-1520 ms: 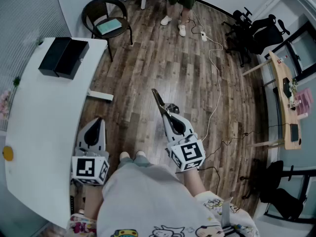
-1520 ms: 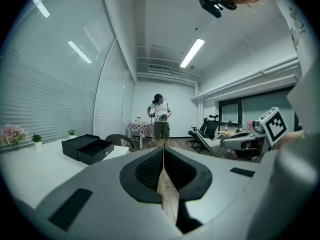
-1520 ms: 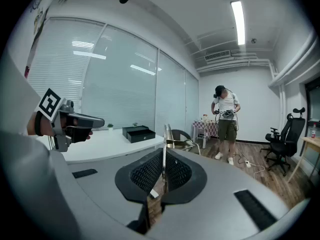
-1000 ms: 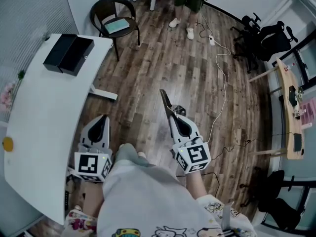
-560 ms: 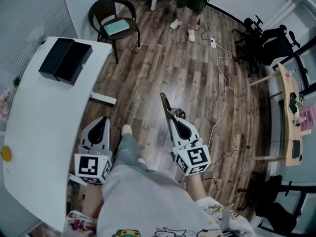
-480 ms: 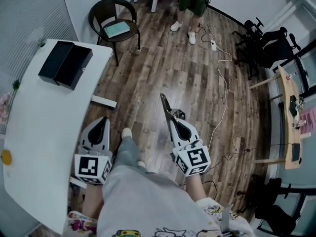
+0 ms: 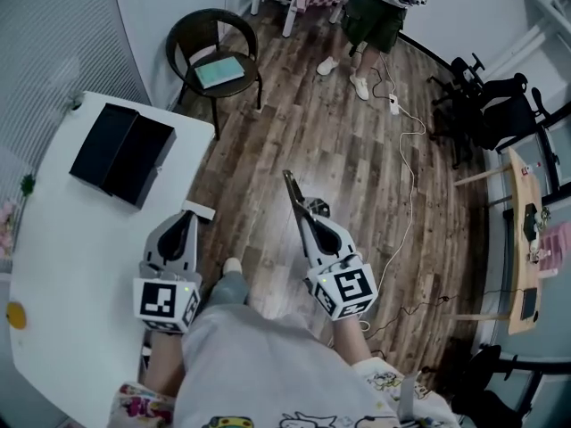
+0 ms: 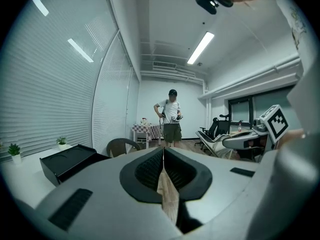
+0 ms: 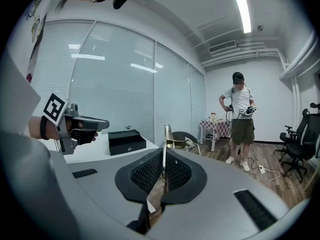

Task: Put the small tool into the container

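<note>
A slim metal tool (image 7: 292, 190) sticks out forward from my right gripper (image 7: 308, 214), which is shut on it above the wooden floor. In the right gripper view the small tool (image 9: 167, 136) stands up between the closed jaws of the right gripper (image 9: 164, 156). My left gripper (image 7: 186, 217) hangs by the table's near edge, shut with nothing in it; the left gripper (image 8: 163, 156) shows its jaws meeting. The container, a black box (image 7: 123, 154) with its lid laid open, rests on the white table (image 7: 62, 257), ahead and left of both grippers. The box (image 8: 67, 161) (image 9: 127, 140) shows in both gripper views.
A dark round chair (image 7: 214, 56) with a green book stands beyond the table. A person (image 7: 375, 16) stands at the far end, by a white cable (image 7: 406, 176) that runs across the floor. Office chairs (image 7: 482, 105) and a desk (image 7: 526, 230) are on the right. A yellow object (image 7: 13, 315) lies on the table.
The head view has shifted: table, black box and chair now sit lower and nearer. My foot has stepped forward. Both grippers keep their pose, with the tool still gripped.
</note>
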The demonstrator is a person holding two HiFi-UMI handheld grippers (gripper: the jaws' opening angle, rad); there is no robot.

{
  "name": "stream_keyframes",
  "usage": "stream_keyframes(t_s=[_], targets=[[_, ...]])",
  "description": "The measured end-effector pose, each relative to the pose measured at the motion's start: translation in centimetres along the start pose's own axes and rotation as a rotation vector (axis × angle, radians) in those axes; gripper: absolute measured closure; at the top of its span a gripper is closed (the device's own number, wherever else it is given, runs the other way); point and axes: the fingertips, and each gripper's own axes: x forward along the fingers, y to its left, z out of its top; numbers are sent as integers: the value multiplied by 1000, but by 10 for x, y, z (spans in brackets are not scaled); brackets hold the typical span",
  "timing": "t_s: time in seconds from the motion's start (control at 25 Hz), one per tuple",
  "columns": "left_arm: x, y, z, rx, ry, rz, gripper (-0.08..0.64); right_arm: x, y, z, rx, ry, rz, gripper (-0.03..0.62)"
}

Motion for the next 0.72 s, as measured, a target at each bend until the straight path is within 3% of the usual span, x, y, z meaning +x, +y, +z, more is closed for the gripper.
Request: stream_keyframes(t_s=[0.4, 0.72], targets=[[18, 64, 0, -24, 13, 77, 551, 73, 14, 16, 3, 5, 54, 591], [12, 99, 0, -32, 7, 147, 551, 119, 41, 33, -33, 6, 160, 591]])
